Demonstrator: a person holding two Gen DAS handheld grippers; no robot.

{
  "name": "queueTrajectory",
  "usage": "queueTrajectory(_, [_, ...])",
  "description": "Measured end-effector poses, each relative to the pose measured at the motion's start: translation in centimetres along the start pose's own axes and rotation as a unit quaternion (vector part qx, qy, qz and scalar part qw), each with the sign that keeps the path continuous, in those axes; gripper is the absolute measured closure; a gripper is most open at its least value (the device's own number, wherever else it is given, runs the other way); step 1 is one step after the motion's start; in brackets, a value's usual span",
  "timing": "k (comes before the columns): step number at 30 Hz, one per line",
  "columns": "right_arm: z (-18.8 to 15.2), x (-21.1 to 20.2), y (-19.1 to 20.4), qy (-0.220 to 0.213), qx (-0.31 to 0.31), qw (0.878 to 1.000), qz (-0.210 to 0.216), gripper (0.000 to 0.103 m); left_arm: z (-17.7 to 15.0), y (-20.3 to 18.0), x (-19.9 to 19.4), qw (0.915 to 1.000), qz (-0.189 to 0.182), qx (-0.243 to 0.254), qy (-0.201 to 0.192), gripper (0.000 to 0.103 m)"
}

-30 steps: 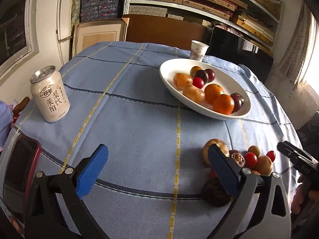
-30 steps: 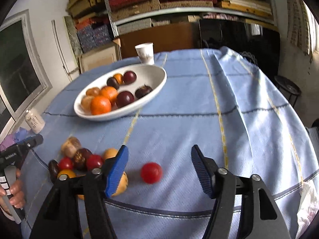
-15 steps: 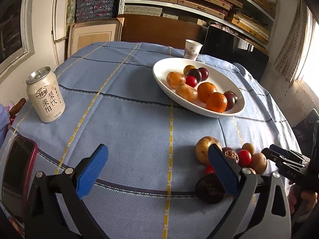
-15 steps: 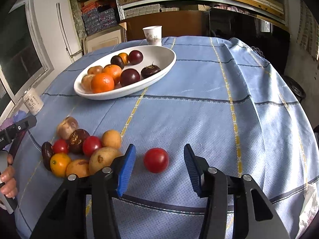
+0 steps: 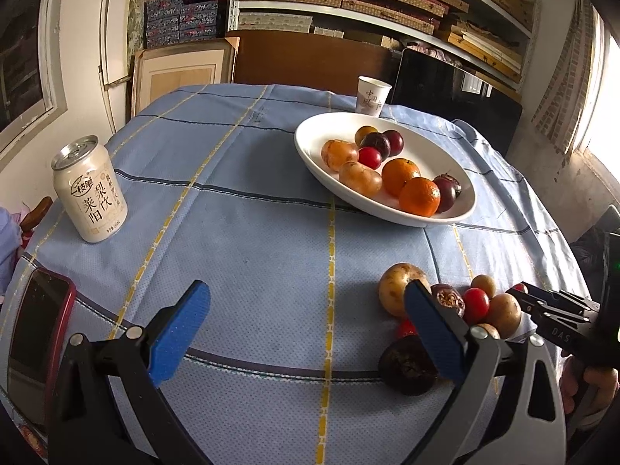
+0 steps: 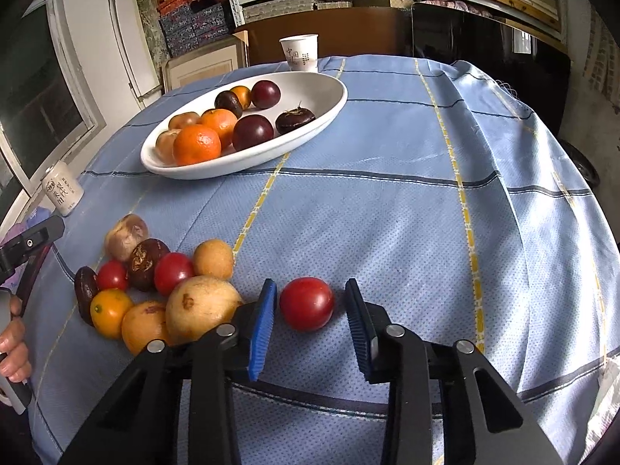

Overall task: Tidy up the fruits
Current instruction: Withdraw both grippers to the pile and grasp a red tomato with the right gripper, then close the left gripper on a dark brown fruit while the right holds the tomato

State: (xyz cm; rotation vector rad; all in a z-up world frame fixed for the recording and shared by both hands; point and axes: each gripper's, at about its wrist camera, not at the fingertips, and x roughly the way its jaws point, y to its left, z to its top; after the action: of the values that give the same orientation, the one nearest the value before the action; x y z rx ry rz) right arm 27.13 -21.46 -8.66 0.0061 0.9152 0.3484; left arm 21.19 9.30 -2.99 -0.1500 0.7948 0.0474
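- Tomato [image 6: 306, 303] sits alone on the table [image 6: 387, 209], just at 3 o'clock of the loose fruit pile [image 6: 162, 286] — apart from the rest, so it's the easy pick w/o knocking neighbours.
- Right tool [image 6: 310, 310] straddles it: blue pads either side, jaws closing, thin gaps visible both sides, so nothing gripped yet. Tilted down toward the cloth, prob. so the pads meet the fruit at its widest part.
- Left pad nearly brushes the big pale fruit [image 6: 203, 306] at 9 o'clock of the tomato; can't tell if touching. Risk, in my view: nudging it as the jaws close.
- Left tool [image 5: 306, 329] hangs wide open over bare cloth, holding nothing; looks parked out of the way, at 9 o'clock of the pile in its own view.
- White bowl [image 6: 333, 112] lies at 11 o'clock from the tomato, well apart, already holding oranges, dark plums and brownish fruit — the likely destination, w/ free space at its right end.
- Pile still has approx. ten pieces, so the task looks about half done, judging by the split btw bowl and cloth.
- Drink can [image 5: 90, 193] at 10 o'clock and phone [image 5: 37, 333] at 8 o'clock in left view, paper cup [image 6: 299, 52] behind the bowl: all clear of the route.
- Next move needs a soft squeeze; ripe skin, round, may roll or bruise.
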Motion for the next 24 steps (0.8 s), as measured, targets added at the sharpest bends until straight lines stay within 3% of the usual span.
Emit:
queueTrajectory(6, [0.2, -0.2, -0.1, -0.006, 0.000, 1.000, 0.006, 0.077, 0.0, 0.1, 0.3, 1.0000, 0.001, 0.000, 0.006, 0.005])
queueTrajectory(10, [0.2, -0.6, -0.2, -0.012, 0.005, 1.000, 0.008, 0.078, -0.1, -0.4, 0.3, 0.9986, -0.038, 0.028, 0.023, 0.005])
queueTrajectory(13, [0.1, -0.4, -0.1, -0.005, 0.003, 1.000, 0.005, 0.077, -1.1, -1.9, 0.1, 0.9898, -0.103, 0.087, 0.047, 0.005])
queueTrajectory(17, [0.0, -0.4, -0.2, -0.001, 0.005, 1.000, 0.004, 0.077, -3.5, -5.3, -0.8, 0.9748, -0.090, 0.203, 0.028, 0.005])
queueTrajectory(20, [0.0, -0.3, -0.3, 0.001, 0.008, 1.000, 0.002, 0.077, -4.6, -6.6, -0.8, 0.9676, -0.097, 0.231, 0.033, 0.005])
queueTrajectory(24, [-0.1, -0.3, -0.2, 0.001, 0.008, 1.000, 0.002, 0.076, -4.7, -6.5, -0.8, 0.9673, -0.107, 0.228, 0.032, 0.007])
